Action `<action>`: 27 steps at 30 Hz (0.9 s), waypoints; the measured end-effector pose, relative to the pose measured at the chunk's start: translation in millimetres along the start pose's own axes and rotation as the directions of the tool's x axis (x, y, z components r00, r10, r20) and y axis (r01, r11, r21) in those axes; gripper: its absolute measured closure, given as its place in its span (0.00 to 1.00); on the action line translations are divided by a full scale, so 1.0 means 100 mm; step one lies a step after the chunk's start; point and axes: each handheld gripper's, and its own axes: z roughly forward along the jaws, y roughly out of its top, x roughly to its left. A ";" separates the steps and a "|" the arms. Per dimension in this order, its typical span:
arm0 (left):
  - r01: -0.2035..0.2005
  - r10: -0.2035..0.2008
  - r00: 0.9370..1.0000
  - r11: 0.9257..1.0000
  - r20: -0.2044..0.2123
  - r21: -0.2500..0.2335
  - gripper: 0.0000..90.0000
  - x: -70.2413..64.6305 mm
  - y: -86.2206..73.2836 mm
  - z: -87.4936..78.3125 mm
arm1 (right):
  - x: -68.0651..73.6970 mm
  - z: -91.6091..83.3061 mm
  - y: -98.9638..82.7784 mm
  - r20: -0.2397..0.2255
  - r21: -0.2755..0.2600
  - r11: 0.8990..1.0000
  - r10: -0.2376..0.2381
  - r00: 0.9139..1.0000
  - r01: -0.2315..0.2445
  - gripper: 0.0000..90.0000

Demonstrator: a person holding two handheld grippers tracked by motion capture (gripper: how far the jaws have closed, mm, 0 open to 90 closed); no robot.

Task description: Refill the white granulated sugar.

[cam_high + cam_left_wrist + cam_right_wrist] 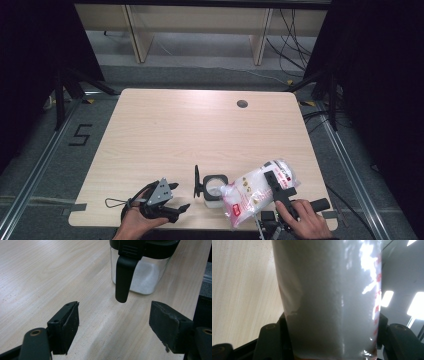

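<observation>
At the tabletop's (200, 130) near edge, your right gripper (280, 187) clamps its jaws on the plastic bag (255, 195) of white granules, tilted with its corner over the open clear container (215, 187). Your left gripper (167, 205) rests low beside the container, jaws spread wide, empty, facing its black handle (123, 277).

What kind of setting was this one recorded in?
Probably a lab recording station, not a kitchen: a bare wooden table ringed by black curtains, tripod legs and loose floor cables.
</observation>
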 end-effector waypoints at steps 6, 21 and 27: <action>-0.022 0.022 1.000 1.000 0.007 0.001 0.26 0.02 0.01 0.00 | 0.03 0.02 -0.01 0.007 -0.013 0.999 0.043 0.999 -0.043 0.47; -0.009 0.009 1.000 1.000 0.001 0.004 0.26 0.01 0.01 -0.01 | 0.02 0.01 -0.01 0.009 -0.012 0.999 0.030 1.000 -0.030 0.47; -0.024 0.024 1.000 1.000 0.003 0.000 0.26 0.02 0.01 0.00 | 0.02 0.02 -0.01 0.008 -0.016 0.999 0.036 0.999 -0.036 0.47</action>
